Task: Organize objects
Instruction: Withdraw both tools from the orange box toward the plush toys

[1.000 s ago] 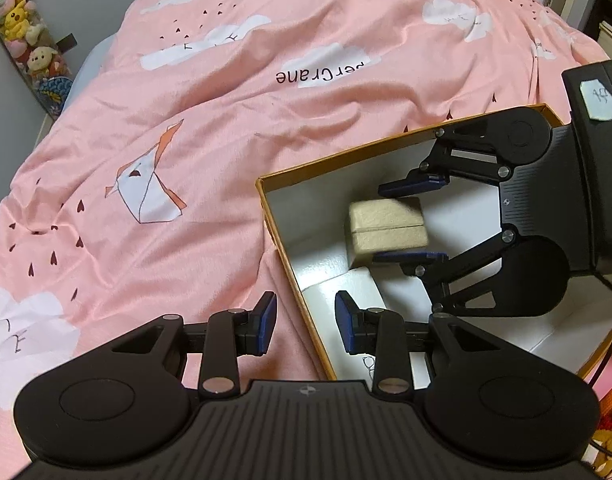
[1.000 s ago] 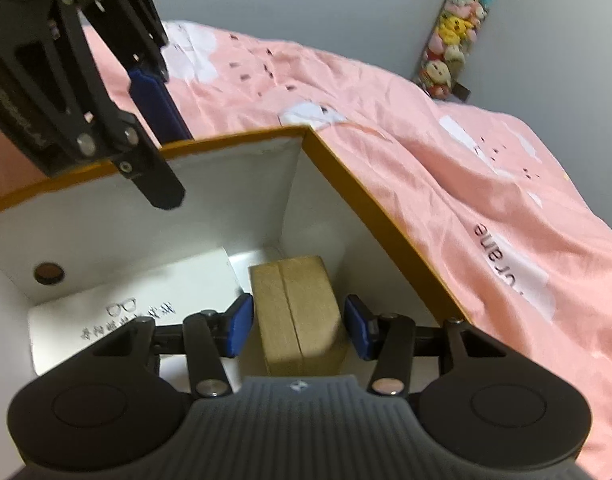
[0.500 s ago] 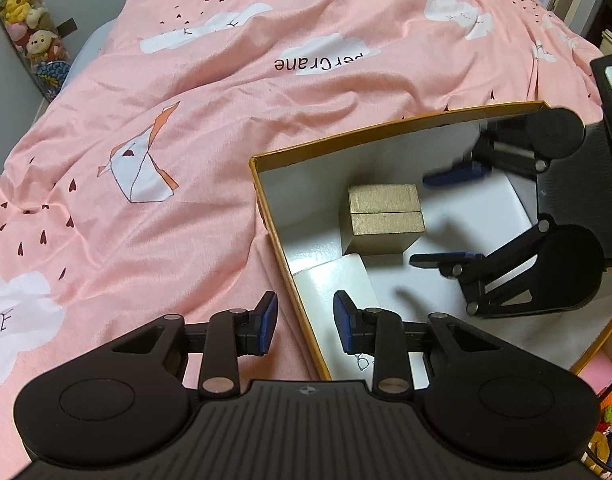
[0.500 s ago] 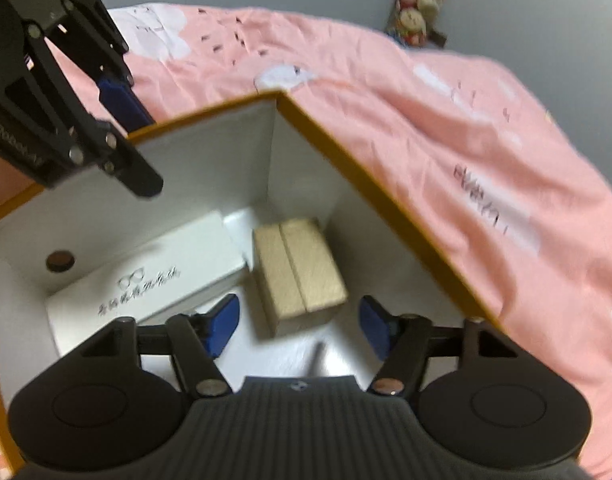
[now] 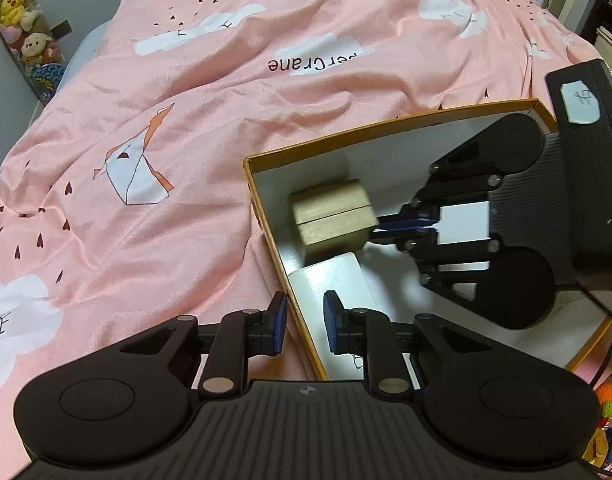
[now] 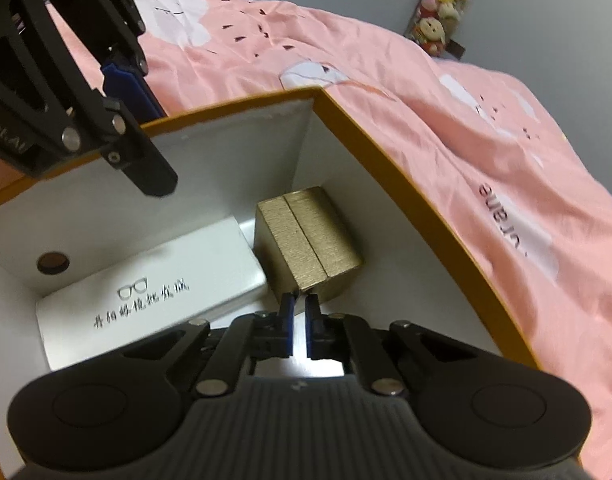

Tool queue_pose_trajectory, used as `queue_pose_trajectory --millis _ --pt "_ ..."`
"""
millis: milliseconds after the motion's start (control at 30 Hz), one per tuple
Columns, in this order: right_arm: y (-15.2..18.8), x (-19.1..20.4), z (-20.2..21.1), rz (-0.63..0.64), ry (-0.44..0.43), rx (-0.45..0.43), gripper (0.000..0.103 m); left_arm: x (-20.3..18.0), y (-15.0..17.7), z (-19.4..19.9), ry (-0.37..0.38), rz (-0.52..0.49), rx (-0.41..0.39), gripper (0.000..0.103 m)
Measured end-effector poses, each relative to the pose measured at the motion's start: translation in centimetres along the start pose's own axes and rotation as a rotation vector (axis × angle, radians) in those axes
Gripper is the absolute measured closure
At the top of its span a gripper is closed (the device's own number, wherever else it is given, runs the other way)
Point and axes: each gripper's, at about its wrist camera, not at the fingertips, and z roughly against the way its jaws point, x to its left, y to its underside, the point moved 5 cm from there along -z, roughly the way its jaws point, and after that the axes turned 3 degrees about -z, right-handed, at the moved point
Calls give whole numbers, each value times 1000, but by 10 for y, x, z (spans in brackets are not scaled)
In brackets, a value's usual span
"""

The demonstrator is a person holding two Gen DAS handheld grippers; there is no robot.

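An orange-rimmed box (image 5: 386, 124) with white inside lies on the pink duvet. In it stand a gold box (image 5: 332, 216) near the corner and a white glasses case (image 5: 330, 276) beside it. My left gripper (image 5: 303, 320) straddles the box's near wall, its jaws closing on it. My right gripper (image 5: 380, 226) is inside the box with its jaws closing and nothing between them. Its tips rest against the gold box's end. The right wrist view shows the gold box (image 6: 306, 240), the case (image 6: 153, 280), my right gripper (image 6: 299, 304) and my left gripper (image 6: 141, 136) on the rim (image 6: 386, 160).
The pink duvet (image 5: 185, 120) with white clouds covers the bed all around the box. A hanging strip of plush toys (image 5: 17, 12) is on the grey wall beyond the bed. A small knitted toy (image 5: 606, 400) lies at the lower right edge.
My right gripper let go of the gold box, drew back with wide jaws, then shut with its tips at the box's end. The gold box slid nearer the side wall. My left jaws narrowed on the wall.
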Motion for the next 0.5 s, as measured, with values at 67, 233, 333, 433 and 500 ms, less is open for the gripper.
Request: queue_pose_trajectory --millis 67,233,333,433,500 --pt "-4 3 -2 10 -3 -10 101 0 0 0 1 1 0 79" --pt "-10 8 -5 20 -11 -24 101 -1 0 1 2 8 -6 79" --pt "-11 10 -4 19 -12 -26 101 -2 1 1 -4 12 -14 79" --pt "-12 10 2 8 -9 -23 101 -2 2 6 -11 19 -37 79" --pt "-11 8 11 -20 -10 -23 101 -3 3 16 -33 24 -66 79"
